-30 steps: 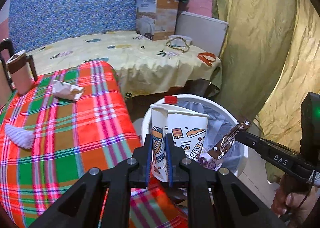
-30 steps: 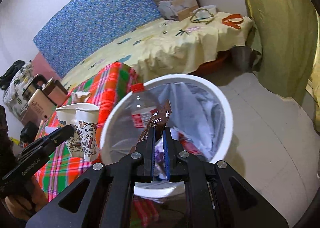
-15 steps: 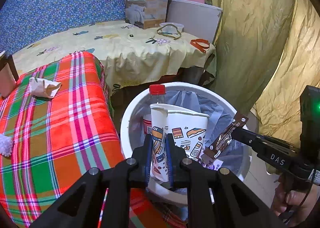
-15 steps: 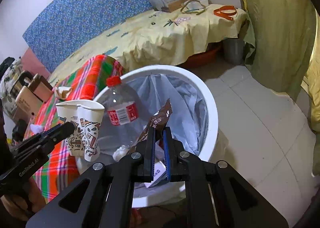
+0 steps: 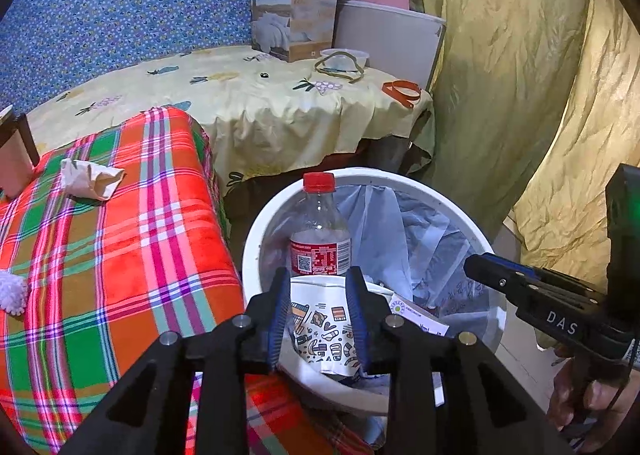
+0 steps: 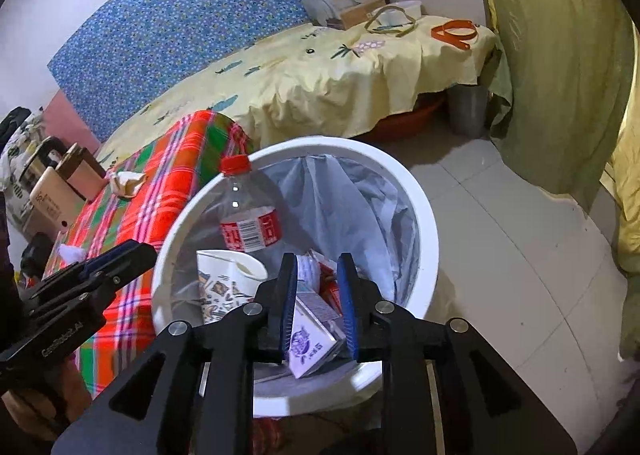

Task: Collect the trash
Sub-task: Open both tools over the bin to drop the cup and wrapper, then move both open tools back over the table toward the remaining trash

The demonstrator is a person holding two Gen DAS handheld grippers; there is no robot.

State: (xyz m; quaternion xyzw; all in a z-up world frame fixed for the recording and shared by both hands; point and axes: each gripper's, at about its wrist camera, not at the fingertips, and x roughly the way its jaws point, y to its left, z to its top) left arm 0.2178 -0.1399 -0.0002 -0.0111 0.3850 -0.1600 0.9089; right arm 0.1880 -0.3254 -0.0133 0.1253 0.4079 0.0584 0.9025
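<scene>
Landmark: white trash bin (image 5: 256,239), lined with a grey bag, standing on the tiled floor just beside the table (image 5: 120,239) with the red-and-green plaid cover.
Left claw (image 5: 318,313): above the near rim of the bin; its jaws have just been opening and now stand apart, pressing on nothing.
Paper cup (image 5: 324,327): patterned, inside the bin, seen between the left claw's blue pads but free of them; in the right wrist view it (image 6: 224,275) lies against the bin's left wall.
Right claw (image 6: 318,305): over the bin's near side; its jaws have likewise just been opening and hold nothing.
Plastic bottle (image 6: 248,215): red cap, red label, upright in the bin behind the cup.
Small carton (image 6: 310,347): white with purple print, in the bin, below the right claw.
Crumpled paper (image 5: 90,179): on the table, well apart from the bin.
White fluffy item (image 5: 12,291): at the table's left edge, far from the bin.
</scene>
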